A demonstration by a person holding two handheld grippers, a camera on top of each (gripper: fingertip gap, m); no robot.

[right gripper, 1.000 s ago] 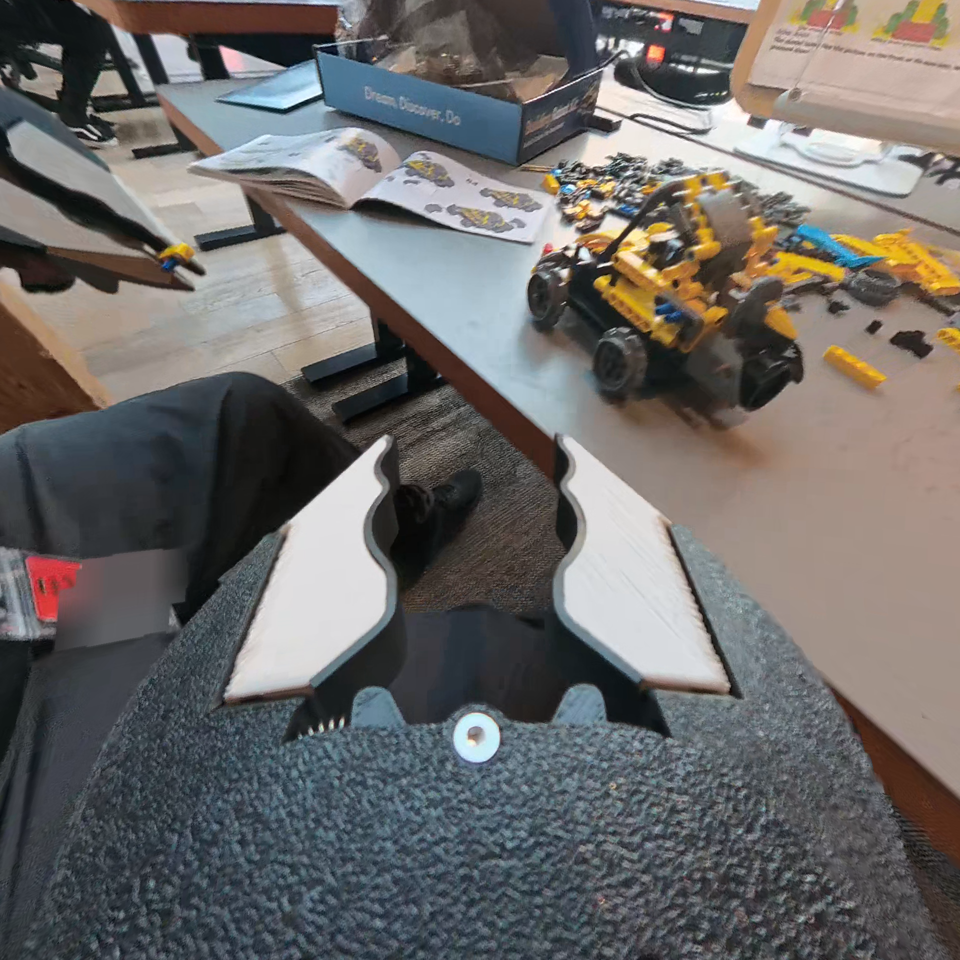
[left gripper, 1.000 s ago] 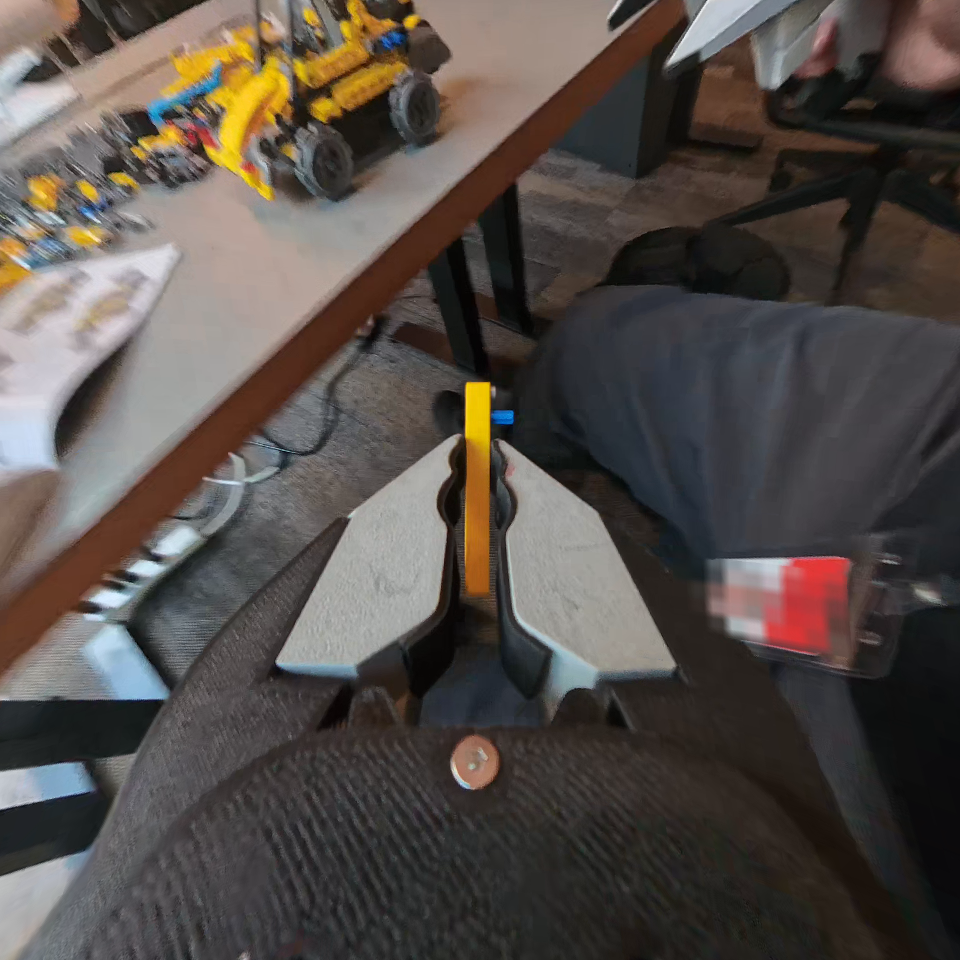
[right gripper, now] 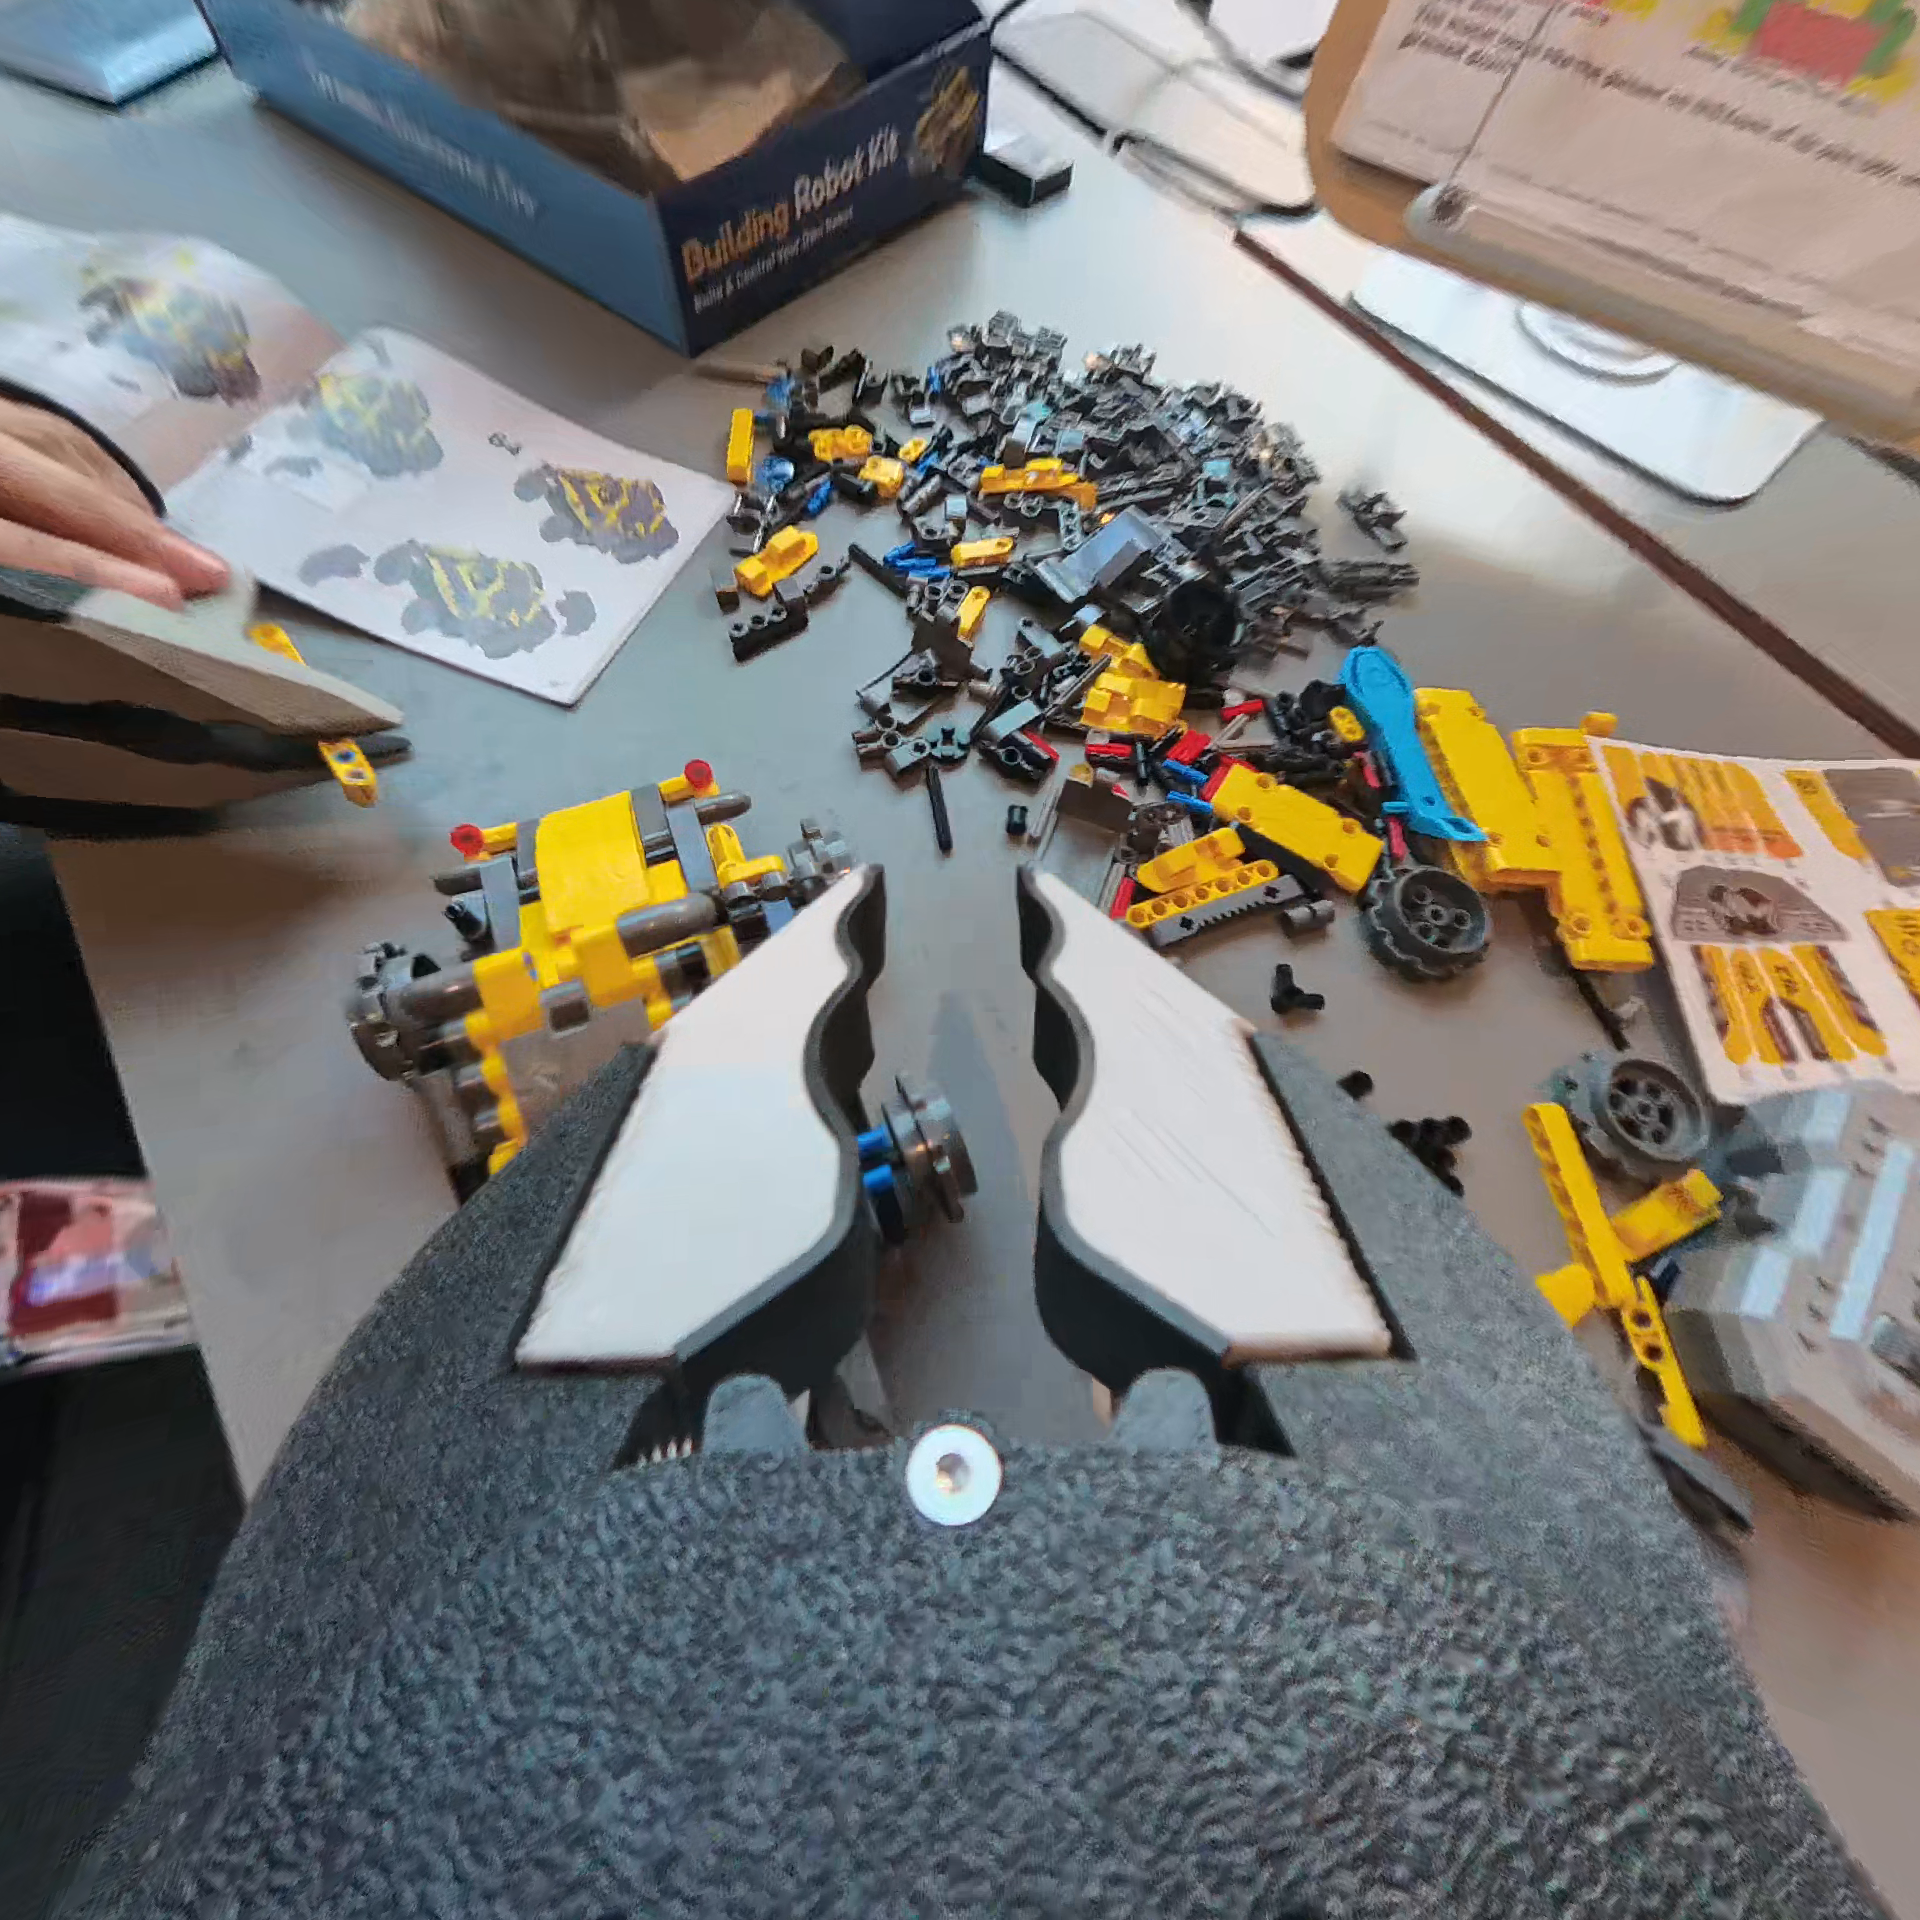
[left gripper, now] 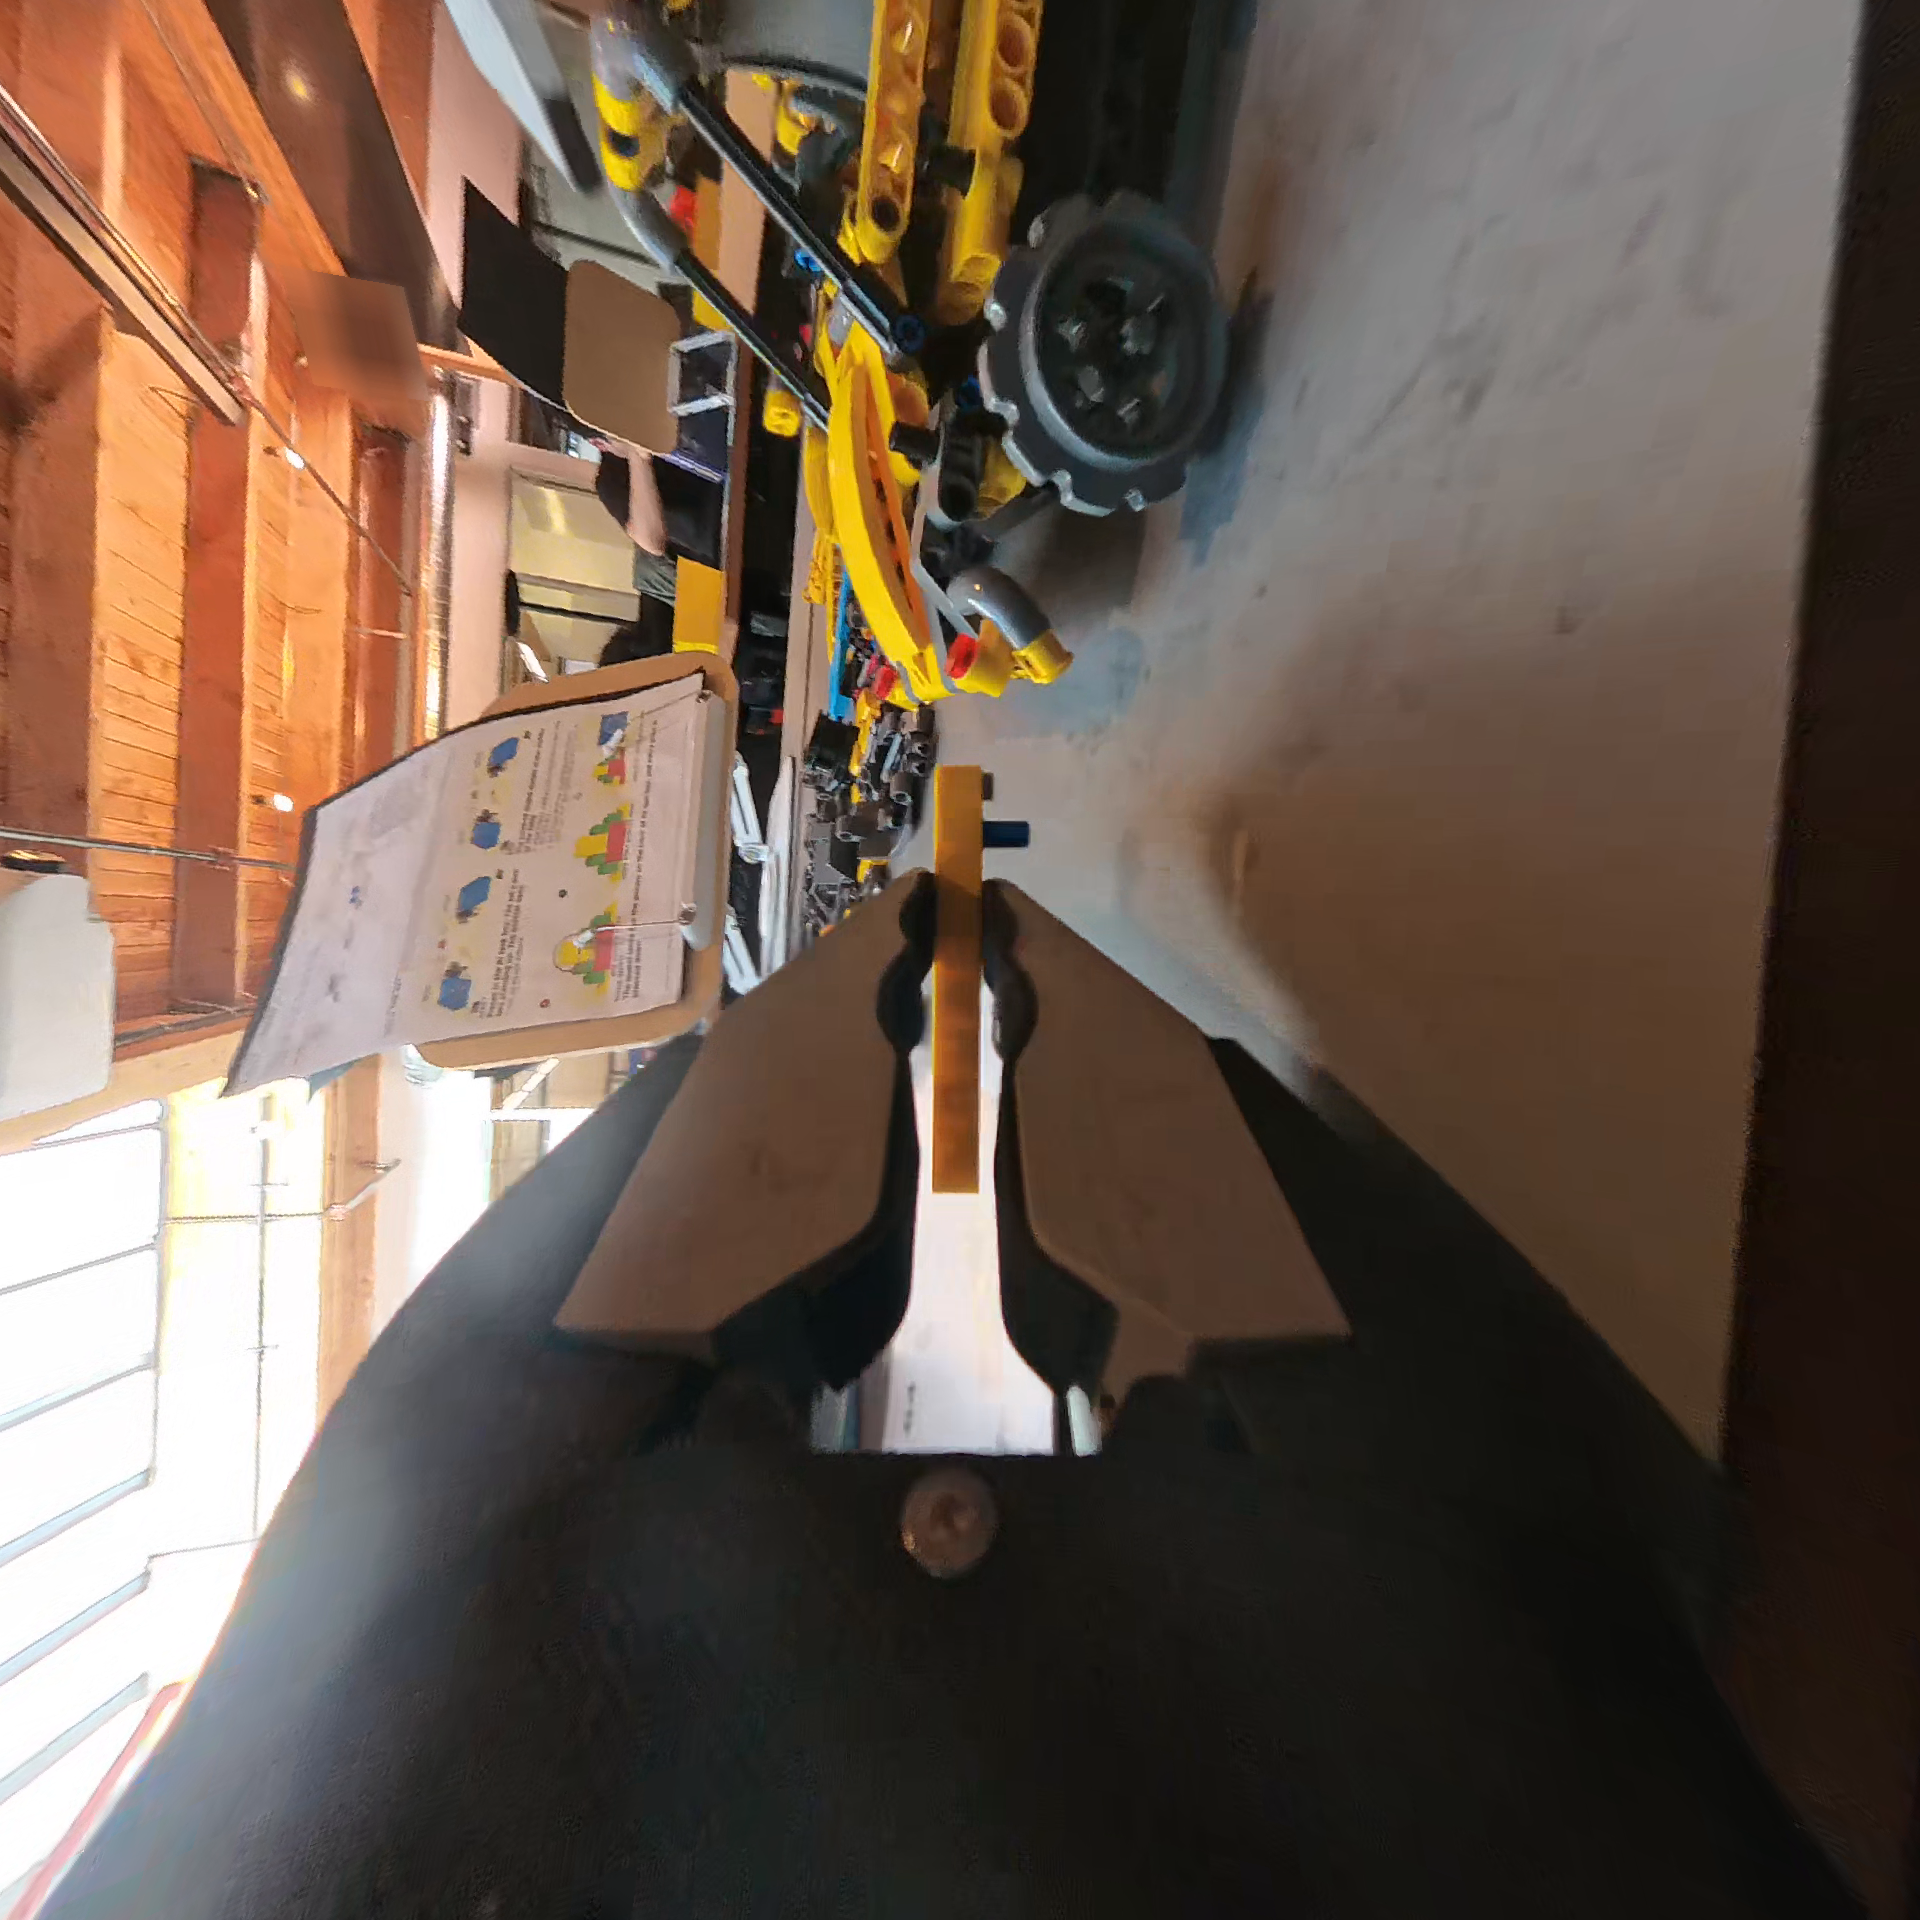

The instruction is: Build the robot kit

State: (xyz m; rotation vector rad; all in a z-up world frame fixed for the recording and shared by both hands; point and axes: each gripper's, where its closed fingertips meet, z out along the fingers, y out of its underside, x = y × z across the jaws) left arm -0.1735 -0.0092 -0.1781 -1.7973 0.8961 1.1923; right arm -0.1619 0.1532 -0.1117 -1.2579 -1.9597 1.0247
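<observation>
My left gripper (left gripper: pixel 956 894) is shut on a flat yellow beam (left gripper: pixel 957 997) with a blue pin (left gripper: pixel 1006 832) at its tip; this view is rolled sideways, with the grey table (left gripper: pixel 1455 727) on the right. It points at a yellow and grey brick-built vehicle (left gripper: pixel 935 343) with a grey wheel (left gripper: pixel 1107 353). My right gripper (right gripper: pixel 951 894) is open and empty, hovering over the same vehicle (right gripper: pixel 592 935), whose hub with blue pins (right gripper: pixel 920 1153) shows between the jaws. The left gripper (right gripper: pixel 208 696) with the yellow beam (right gripper: pixel 348 764) shows at the left of the right wrist view.
A pile of loose black, yellow and blue parts (right gripper: pixel 1091 582) lies beyond the vehicle. An open instruction booklet (right gripper: pixel 416 520), a blue box (right gripper: pixel 644 135), a sticker sheet (right gripper: pixel 1766 914), loose wheels (right gripper: pixel 1429 920) and a grey block (right gripper: pixel 1808 1309) lie around it. A clipboard with printed pages (left gripper: pixel 499 862) stands behind. My hands' fingertips stand some 20 cm from each other.
Both grippers have come up from beside the person's lap to over the table. The left has rolled sideways, still holding the yellow beam. The right now hovers above the vehicle.
</observation>
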